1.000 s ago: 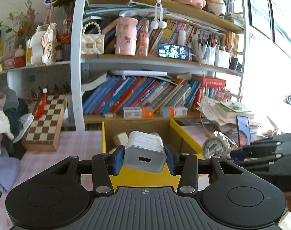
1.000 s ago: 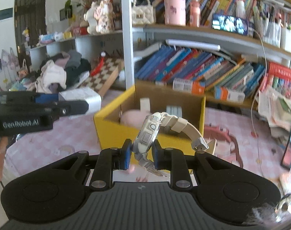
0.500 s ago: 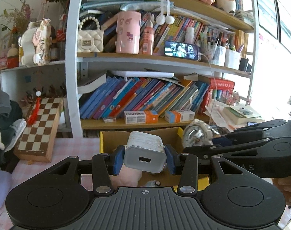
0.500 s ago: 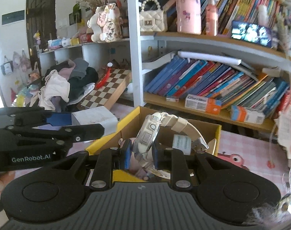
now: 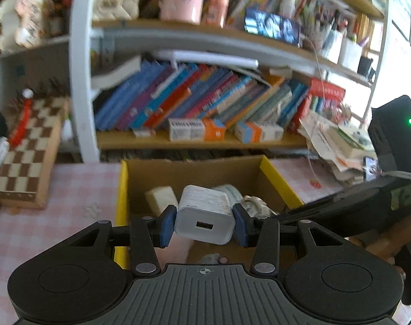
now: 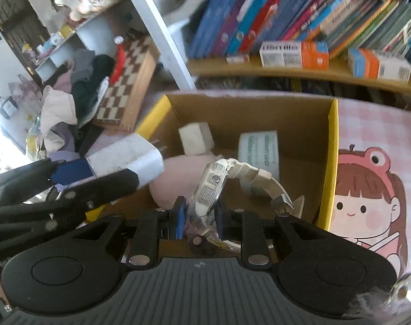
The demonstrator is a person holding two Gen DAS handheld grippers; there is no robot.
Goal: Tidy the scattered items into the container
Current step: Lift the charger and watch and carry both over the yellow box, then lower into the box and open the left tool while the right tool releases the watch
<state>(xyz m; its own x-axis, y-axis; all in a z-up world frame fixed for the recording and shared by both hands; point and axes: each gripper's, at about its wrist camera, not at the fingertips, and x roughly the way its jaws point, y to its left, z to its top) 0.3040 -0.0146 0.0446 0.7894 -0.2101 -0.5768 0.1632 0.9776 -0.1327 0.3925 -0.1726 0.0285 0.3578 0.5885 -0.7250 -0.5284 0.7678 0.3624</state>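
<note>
My left gripper [image 5: 204, 223] is shut on a white USB charger block [image 5: 205, 220], held over the open yellow cardboard box [image 5: 275, 174]. In the right wrist view the same charger [image 6: 126, 158] hangs over the box's left wall [image 6: 154, 111]. My right gripper [image 6: 198, 216] is shut on a white wristwatch [image 6: 209, 188], its strap arching right above the box's inside. Inside the box lie a cream block [image 6: 196, 138], a pink soft item [image 6: 175, 178] and a white tape roll [image 6: 258, 151].
The box sits on a pink checked tablecloth [image 5: 70, 189] with a cartoon girl print [image 6: 368, 200]. A chessboard [image 5: 26, 151] and a pile of clothes [image 6: 70, 103] lie to the left. A crowded bookshelf [image 5: 205, 103] stands behind; stacked papers [image 5: 340, 140] lie at the right.
Both grippers have moved forward and tipped downward, from in front of the box to above its inside. Each keeps its grip on the charger and the watch.
</note>
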